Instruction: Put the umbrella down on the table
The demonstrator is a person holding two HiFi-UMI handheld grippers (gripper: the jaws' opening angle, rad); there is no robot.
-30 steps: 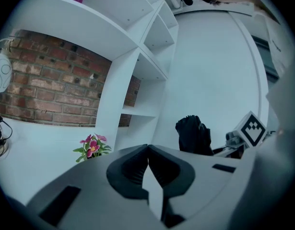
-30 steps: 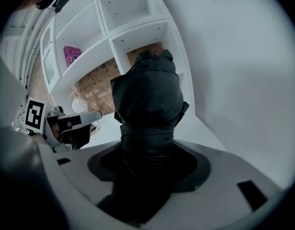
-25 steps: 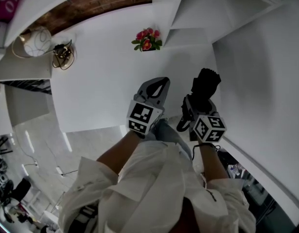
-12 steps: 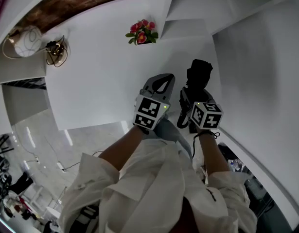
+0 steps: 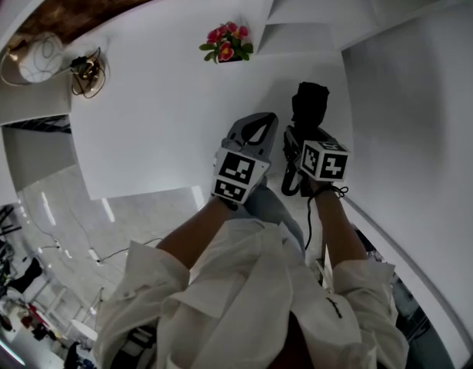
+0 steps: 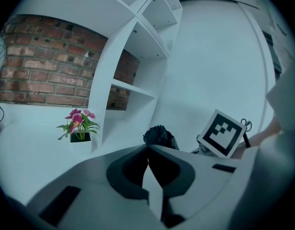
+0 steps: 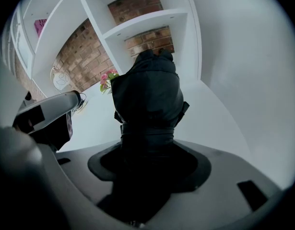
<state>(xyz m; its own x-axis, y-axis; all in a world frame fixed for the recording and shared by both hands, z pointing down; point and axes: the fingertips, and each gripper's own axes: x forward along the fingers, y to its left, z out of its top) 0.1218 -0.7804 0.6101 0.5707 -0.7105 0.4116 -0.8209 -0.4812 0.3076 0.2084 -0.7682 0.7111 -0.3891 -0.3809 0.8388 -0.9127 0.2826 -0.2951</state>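
White tabletop (image 5: 159, 106) fills the upper half of the head view, bounded by a red brick wall (image 5: 105, 6) at 11 o'clock and white open shelving (image 6: 137, 56) at 1 o'clock.

Fixed items on the table:
- Small black pot of pink flowers with green leaves (image 5: 227, 43), at 12 o'clock, against the shelving.
- Round white globe with thin wire loops (image 5: 40, 56), at 10 o'clock, with a dark tangle of cable (image 5: 84, 71) just beside it.

Left gripper (image 6: 148, 147): the jaws are brought together, tips meeting, with nothing between them. In the head view it sits close to centre, over the near edge of the table, at 9 o'clock of the right gripper and just beside it.

Right gripper (image 7: 149, 157): the jaws stand partly apart and are clamped on the folded black fabric umbrella (image 7: 149, 95), gripping its narrower strapped section. The bundled canopy projects forward beyond the jaws.

Umbrella position: in the head view it extends from the right gripper toward 12 o'clock, over the right side of the table, near the white wall (image 5: 421, 114) at 3 o'clock. Whether its far end touches the table cannot be determined.

Operator: white shirt sleeves (image 5: 244, 298) occupy the 6 o'clock region.
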